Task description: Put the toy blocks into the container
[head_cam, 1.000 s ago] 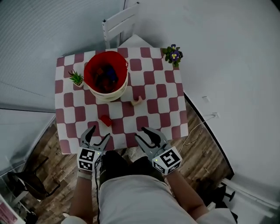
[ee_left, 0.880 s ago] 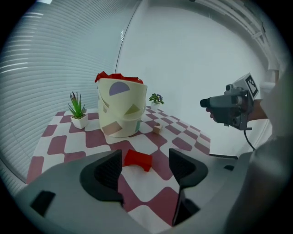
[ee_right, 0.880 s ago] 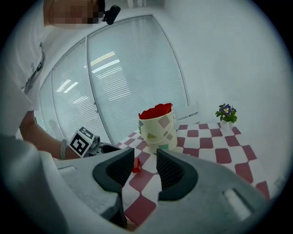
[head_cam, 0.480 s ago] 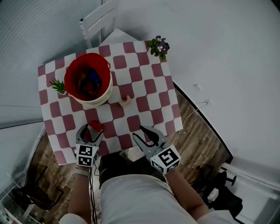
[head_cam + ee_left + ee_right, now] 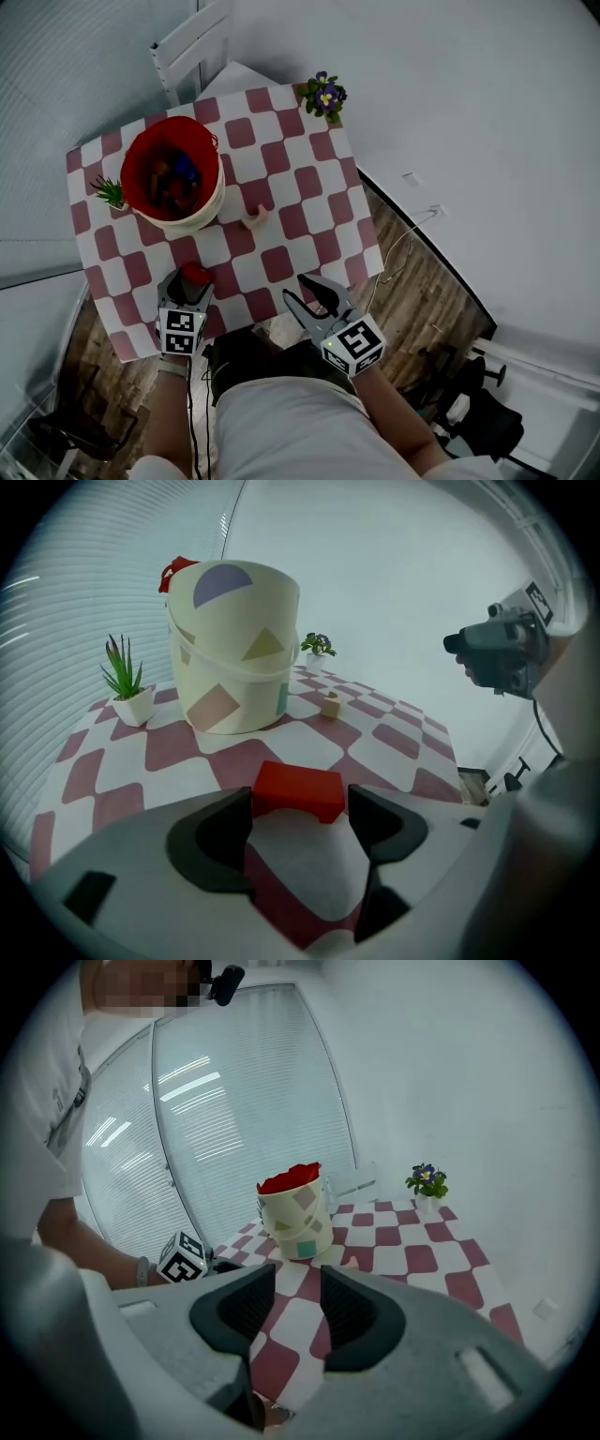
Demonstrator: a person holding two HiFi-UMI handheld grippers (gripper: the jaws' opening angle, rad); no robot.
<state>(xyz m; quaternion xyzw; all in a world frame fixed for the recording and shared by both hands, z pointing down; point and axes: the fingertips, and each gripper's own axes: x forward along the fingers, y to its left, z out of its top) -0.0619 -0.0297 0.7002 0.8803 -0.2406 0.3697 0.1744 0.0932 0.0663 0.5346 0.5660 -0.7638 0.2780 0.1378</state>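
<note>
left gripper [image 5: 190, 281]: jaws spread wide, having just been opening; the red block [image 5: 298, 789] stands between their tips, unpinched.
red block: flat on the counter [image 5: 302, 186], on the near side of the bucket [image 5: 242, 658] and apart from it.
right gripper [image 5: 298, 1283]: jaws drawn together with only a slit left, nothing between them; at the counter's near edge, farther from the bucket than the left gripper.
bucket: cream wall with pastel shapes and a red inside, upright at the far left of the counter.
blocks in bucket [image 5: 173, 178]: red and blue pieces lie inside; I cannot tell how many.
tan block [image 5: 254, 219]: on the counter just right of the bucket, not touching it.
green plant [image 5: 127, 682]: in a white pot close by the bucket's left side.
flower pot [image 5: 324, 96]: purple blooms at the far right corner, well apart from the bucket.
chair [image 5: 187, 47]: white, beyond the counter's far edge behind the bucket.
</note>
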